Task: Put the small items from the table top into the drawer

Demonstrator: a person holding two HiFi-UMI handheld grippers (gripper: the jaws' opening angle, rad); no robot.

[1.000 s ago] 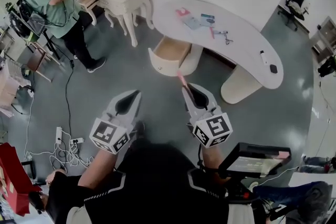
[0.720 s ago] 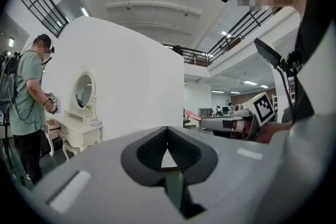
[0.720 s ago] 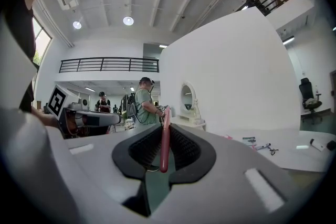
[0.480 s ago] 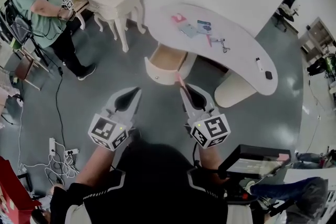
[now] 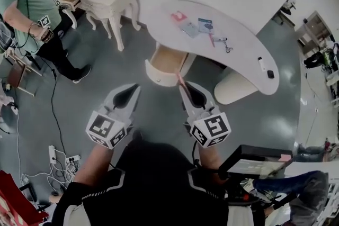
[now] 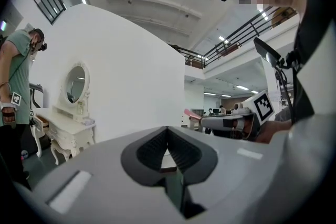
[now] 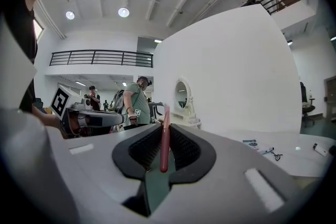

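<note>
Low in the frame, the left gripper (image 5: 135, 88) is clenched on nothing; beside it the right gripper (image 5: 182, 87) pinches a slim pink stick (image 7: 165, 140). Beyond, mid-frame, the drawer (image 5: 154, 74) stands open under the curved white table (image 5: 244, 56), with cards (image 5: 205, 24) and a pen (image 5: 218, 39) lying upper centre.

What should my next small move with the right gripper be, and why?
Probably carry the right gripper forward until it is over the open curved white drawer. Its jaws are shut on a thin pink stick, and the drawer under the curved white table lies just ahead, not yet reached.
</note>
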